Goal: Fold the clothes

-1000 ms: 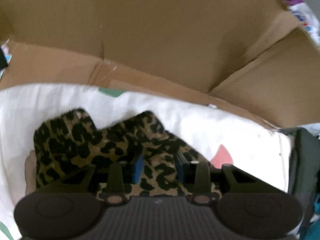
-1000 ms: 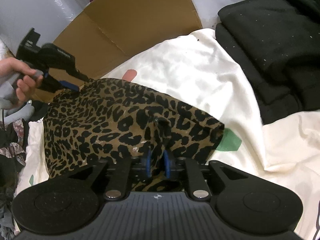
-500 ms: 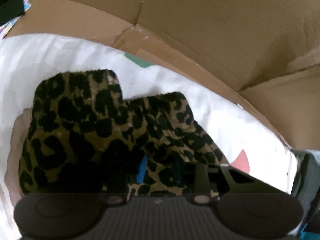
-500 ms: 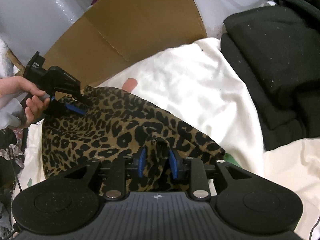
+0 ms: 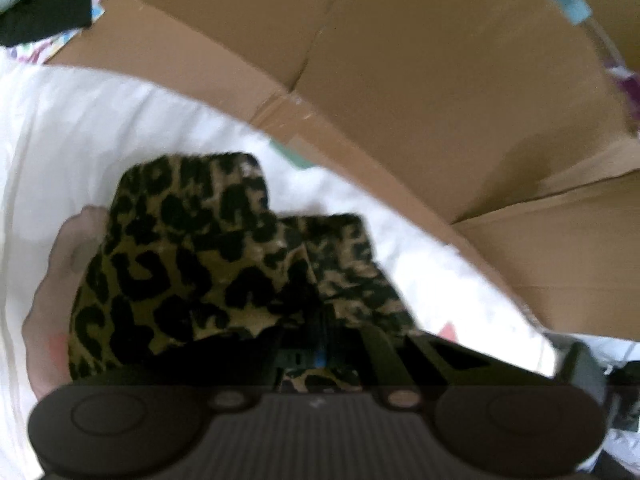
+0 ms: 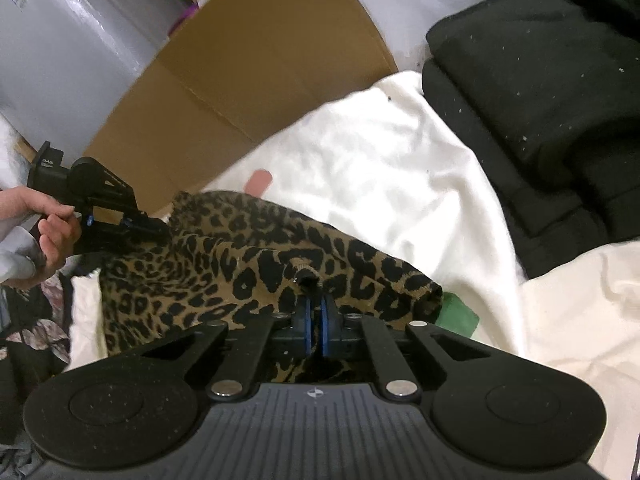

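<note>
While both grippers clamp it, the leopard-print garment (image 6: 224,272) lies bunched on the white sheet (image 6: 372,172).

Right gripper (image 6: 314,316): its blue-padded fingers (image 6: 303,322) stand almost together with a raised fold of the print pinched between them, near the garment's front edge. Left gripper (image 6: 154,227), held by a hand (image 6: 52,236) at the left of the right wrist view, bites the garment's far corner; in the left wrist view, which is blurred, its fingers are buried in the fabric (image 5: 208,264) and only a blue sliver of pad shows. Flattened brown cardboard (image 6: 248,76) stands just behind the sheet. Folded black clothing (image 6: 532,92) rests on the sheet to the right, well apart from the garment. A green patch (image 6: 458,314) on the sheet shows just beside the garment's right corner, and a pink patch (image 6: 259,181) shows beyond its far edge.
</note>
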